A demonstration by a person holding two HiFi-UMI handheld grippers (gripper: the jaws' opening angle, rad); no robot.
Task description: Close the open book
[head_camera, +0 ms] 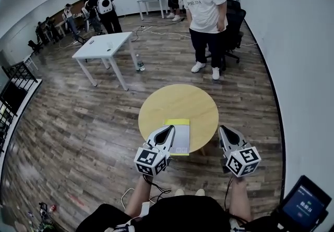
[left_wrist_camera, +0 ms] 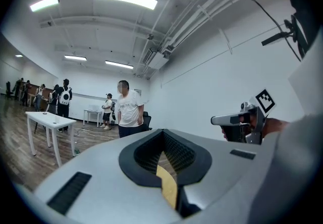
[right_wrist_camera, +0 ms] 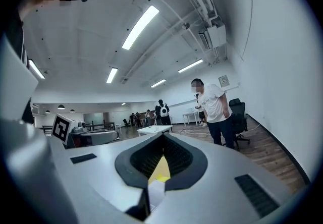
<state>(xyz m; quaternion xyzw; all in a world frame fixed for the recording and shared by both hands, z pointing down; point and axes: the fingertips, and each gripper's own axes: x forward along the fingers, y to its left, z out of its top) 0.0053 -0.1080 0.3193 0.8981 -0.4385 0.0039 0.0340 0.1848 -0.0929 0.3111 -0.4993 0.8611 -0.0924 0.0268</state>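
Note:
A book [head_camera: 177, 136] lies flat on the round wooden table [head_camera: 180, 103], near its front edge. It shows as one pale rectangle with a yellow strip along its far side, and it looks closed. My left gripper [head_camera: 168, 130] hangs over the book's left edge, lifted above it, its jaws together and nothing in them. My right gripper [head_camera: 223, 129] is held off the table's right front edge, jaws shut and empty. In the right gripper view a sliver of the book [right_wrist_camera: 156, 190] shows low between the jaws. Both grippers point level across the room.
A person in a white shirt [head_camera: 206, 6] stands beyond the table beside a black office chair [head_camera: 234, 22]. A white table [head_camera: 104, 45] with a bottle [head_camera: 139, 62] by its leg stands at the far left. Other people are at the back. A small screen [head_camera: 305, 206] sits at my lower right.

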